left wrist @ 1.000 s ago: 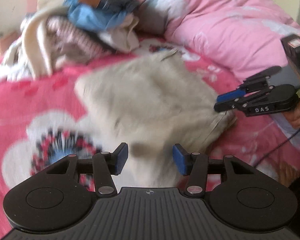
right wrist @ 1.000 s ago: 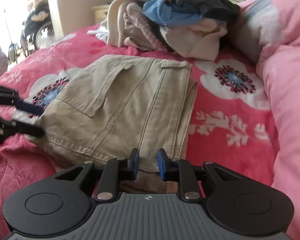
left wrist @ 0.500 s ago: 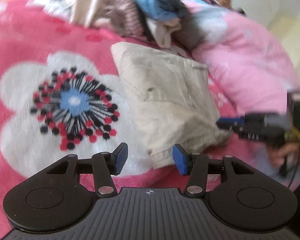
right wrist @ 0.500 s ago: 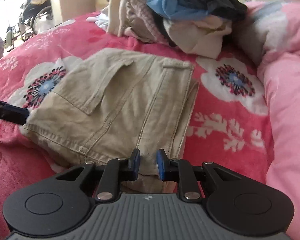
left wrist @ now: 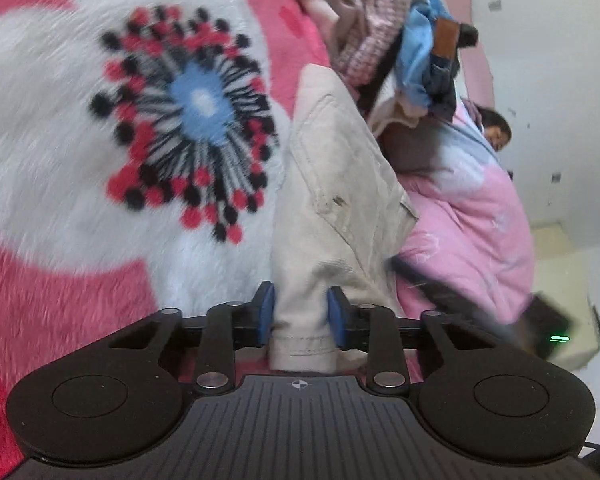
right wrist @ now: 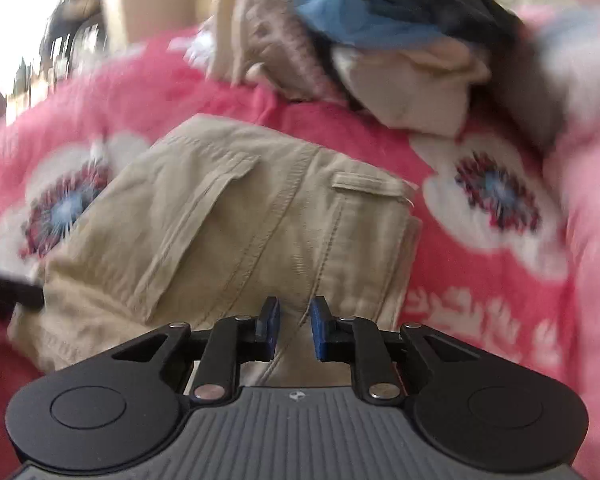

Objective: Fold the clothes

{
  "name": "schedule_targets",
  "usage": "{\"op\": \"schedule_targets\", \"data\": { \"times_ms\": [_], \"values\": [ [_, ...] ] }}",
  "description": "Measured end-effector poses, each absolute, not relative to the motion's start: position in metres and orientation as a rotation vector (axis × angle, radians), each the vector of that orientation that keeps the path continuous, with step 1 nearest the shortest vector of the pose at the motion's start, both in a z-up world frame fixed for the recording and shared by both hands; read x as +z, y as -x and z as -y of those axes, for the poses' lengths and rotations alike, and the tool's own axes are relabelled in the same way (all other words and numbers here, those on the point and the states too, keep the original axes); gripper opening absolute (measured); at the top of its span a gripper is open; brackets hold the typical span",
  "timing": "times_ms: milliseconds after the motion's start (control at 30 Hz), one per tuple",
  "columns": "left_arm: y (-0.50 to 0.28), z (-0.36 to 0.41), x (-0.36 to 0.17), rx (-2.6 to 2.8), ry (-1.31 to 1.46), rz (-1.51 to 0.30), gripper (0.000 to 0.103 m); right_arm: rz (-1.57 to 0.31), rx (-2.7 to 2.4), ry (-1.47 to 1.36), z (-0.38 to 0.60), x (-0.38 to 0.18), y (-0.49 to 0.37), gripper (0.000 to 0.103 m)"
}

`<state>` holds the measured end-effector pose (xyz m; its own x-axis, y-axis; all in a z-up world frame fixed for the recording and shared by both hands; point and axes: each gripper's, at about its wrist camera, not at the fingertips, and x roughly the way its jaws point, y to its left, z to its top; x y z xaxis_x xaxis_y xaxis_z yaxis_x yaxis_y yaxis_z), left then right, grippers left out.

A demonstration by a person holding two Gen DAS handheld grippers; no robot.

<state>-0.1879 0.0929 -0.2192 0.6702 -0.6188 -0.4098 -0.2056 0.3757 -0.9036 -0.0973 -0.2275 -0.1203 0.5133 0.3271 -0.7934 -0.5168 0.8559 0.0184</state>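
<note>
Two grippers are present, one pair of khaki trousers, one heap of unfolded clothes, one pink quilt, and one bed blanket.

The khaki trousers are of stiff cotton twill with double-stitched seams and two flapped pockets, folded into a roughly rectangular pad. They lie flat on the blanket, a fleecy pink one printed with large white flowers, each with a blue centre ringed by black and red dots.

The left gripper has just been closing. Its blue pads now pinch a hemmed corner of the trousers, the cloth bunched between them and running straight ahead of it. The view from it is rolled to one side.

The right gripper has also been closing. Its pads stand close together with a narrow gap, directly over the near edge of the trousers. Cloth shows through the gap, but I cannot tell whether the pads press on it.

Beyond the trousers, ahead of both grippers, sits the heap of clothes: cream, knitted pink, blue and dark pieces, soft and crumpled. The quilt, smooth and puffy, lies to the right of the trousers.
</note>
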Motion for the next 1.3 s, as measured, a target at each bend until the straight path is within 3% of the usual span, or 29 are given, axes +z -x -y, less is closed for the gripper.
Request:
{"op": "schedule_targets", "data": {
  "times_ms": [133,233,400,567,733,1000,1167,1300],
  "values": [
    [0.187,-0.091,-0.215,-0.315,1.163,-0.835,0.024,-0.922,0.446,0.224,0.223,-0.103,0.093,0.017],
    [0.185,-0.091,-0.212,-0.316,1.118,-0.834,0.024,-0.84,0.554,0.268,0.203,-0.075,0.094,0.019],
    [0.188,-0.077,-0.189,-0.338,0.784,-0.809,0.029,-0.724,0.881,0.395,0.14,-0.055,0.092,0.02],
    [0.187,-0.063,-0.177,-0.337,0.607,-0.807,0.029,-0.691,1.243,0.669,0.065,-0.092,0.104,0.017],
    [0.187,-0.06,-0.177,-0.334,0.568,-0.818,0.03,-0.642,1.166,0.872,0.04,-0.135,0.058,0.013],
    [0.188,-0.058,-0.18,-0.344,0.52,-0.827,0.031,-0.661,0.769,0.668,0.053,-0.133,-0.04,0.014],
    [0.185,-0.06,-0.18,-0.349,0.518,-0.832,0.035,-0.646,0.716,0.264,0.135,-0.069,-0.027,0.017],
    [0.183,-0.064,-0.174,-0.36,0.517,-0.842,0.038,-0.64,0.651,0.119,0.2,-0.035,0.013,0.018]
  ]
}}
